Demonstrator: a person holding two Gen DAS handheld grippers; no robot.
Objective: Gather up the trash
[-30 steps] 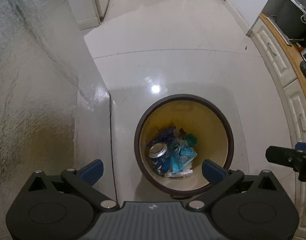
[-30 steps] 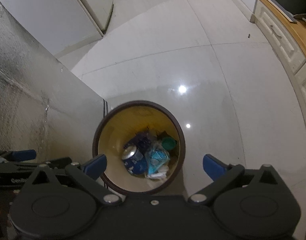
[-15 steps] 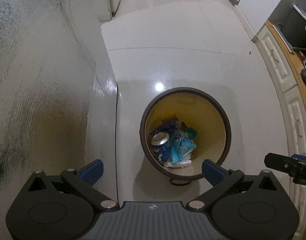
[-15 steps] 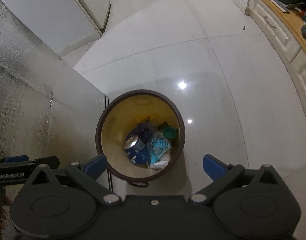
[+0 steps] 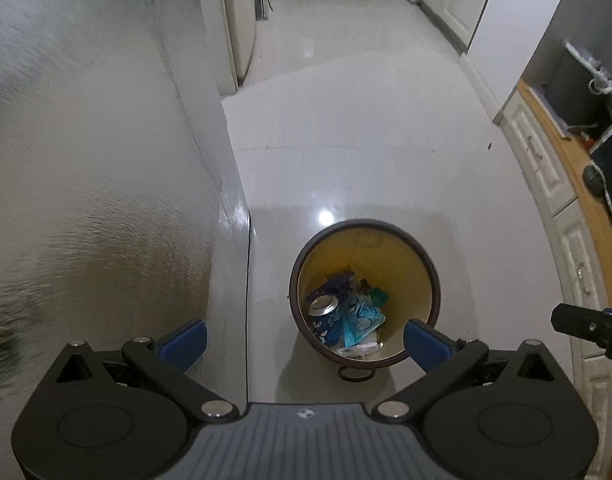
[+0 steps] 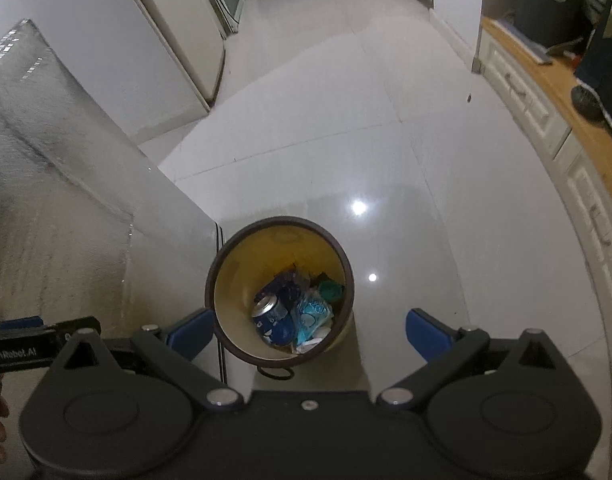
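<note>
Trash bin [image 5: 426,264], brown-rimmed with a yellow inside, standing on the glossy white floor [image 5: 366,152] just beside the lower corner of a silvery textured panel [image 5: 85,200]. Inside, at the bottom: a blue can [image 5: 324,312] with its silver top up, a light-blue wrapper [image 5: 362,316] touching it, a teal scrap [image 5: 378,295], some white paper [image 5: 362,348]. Dark ring [image 5: 354,374] lying on the floor against the bin's near side.

Left gripper [image 5: 304,340] held above the bin, jaws spread wide, blue pads well apart, holding and touching nothing. Right gripper [image 6: 310,332] likewise above the bin [image 6: 225,276], jaws fully apart, empty; can [image 6: 270,312] and wrapper [image 6: 312,314] visible between its pads.

Compared with half a second ago: both cameras higher and tilted further forward, bin smaller and lower in each view, more of the hallway and the wooden-topped bench [image 5: 566,168] on the right showing. Jaws unchanged in width. Bin contents unmoved.
</note>
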